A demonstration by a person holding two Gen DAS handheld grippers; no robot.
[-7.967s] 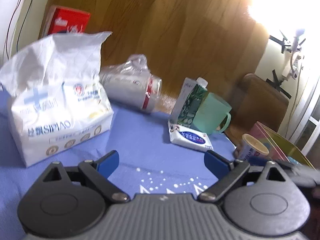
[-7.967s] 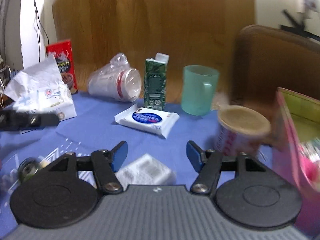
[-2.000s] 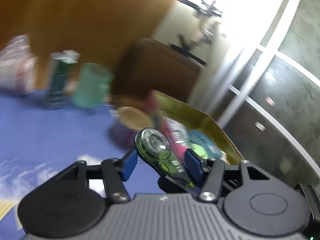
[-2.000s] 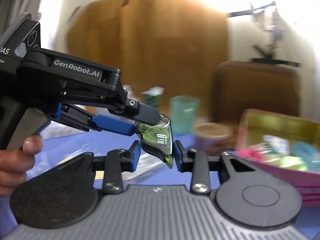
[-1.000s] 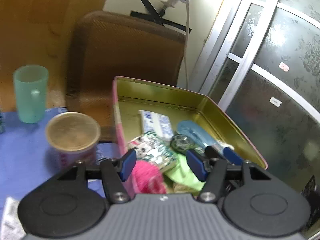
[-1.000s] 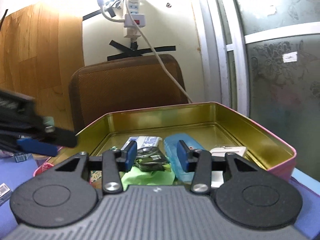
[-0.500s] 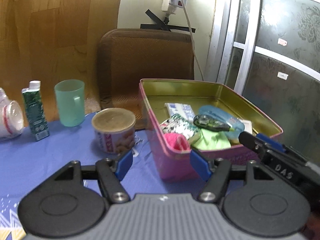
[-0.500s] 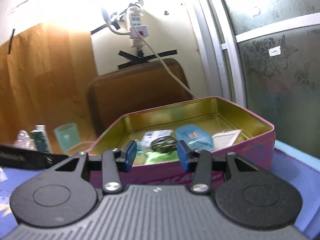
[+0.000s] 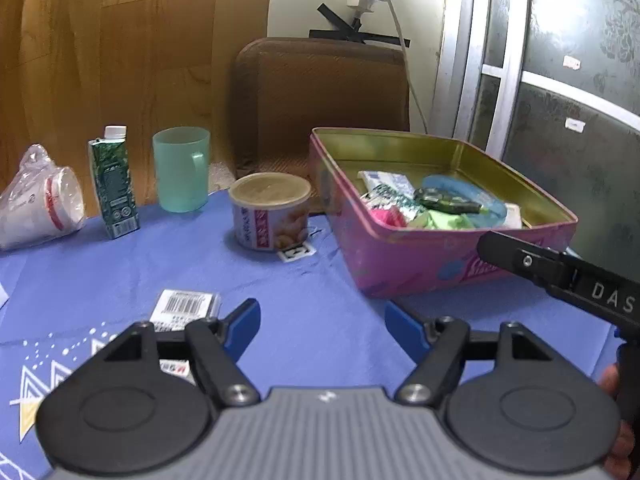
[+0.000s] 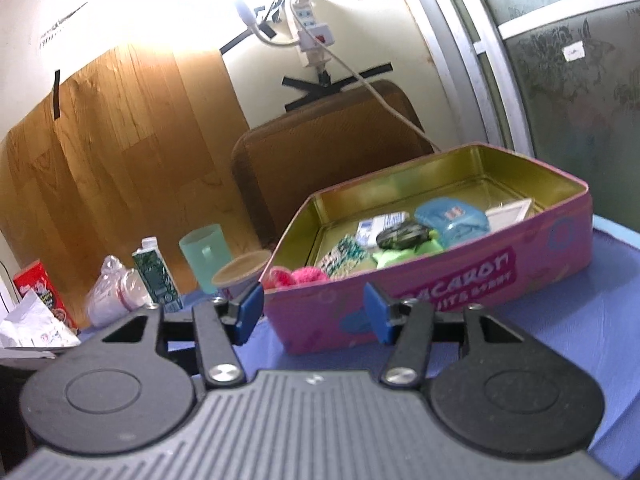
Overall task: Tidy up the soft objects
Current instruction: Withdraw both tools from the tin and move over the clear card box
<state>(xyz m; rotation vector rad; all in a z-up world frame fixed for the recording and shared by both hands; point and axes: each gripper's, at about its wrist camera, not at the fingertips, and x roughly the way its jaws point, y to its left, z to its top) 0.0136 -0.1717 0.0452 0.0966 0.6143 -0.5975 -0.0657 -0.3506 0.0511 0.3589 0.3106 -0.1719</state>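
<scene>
Both claws hang empty over the blue-clothed worktop (image 9: 120, 268), each with its jaws opening and nothing between the blue pads. The left claw (image 9: 322, 326) hovers above bare cloth just in front of the pink tin (image 9: 424, 256), and the right claw (image 10: 314, 316) faces the tin's long decorated side (image 10: 440, 284) from close by. The left wrist view also catches the right tool's black body (image 9: 560, 276) reaching in from the right edge.

The tin serves as the collecting place, which would explain why the loose things lie heaped at its near end: a pink fluffy piece (image 9: 384, 216), a green soft piece (image 9: 444, 220), a blue pouch (image 10: 452, 216) and a dark green tape dispenser (image 9: 444, 202) resting on top of the pile. The dispenser lies flat, its long axis running roughly along the tin's length, narrow end towards the right in the left wrist view.

A small barcoded packet (image 9: 186, 306) lies flat on the cloth just beside the left claw's left finger, its long side running across the view; it looks like the likeliest next pick. The round tub (image 9: 270, 210), green cup (image 9: 182, 168) and carton (image 9: 114, 182) stand upright farther back, well apart from both claws.
</scene>
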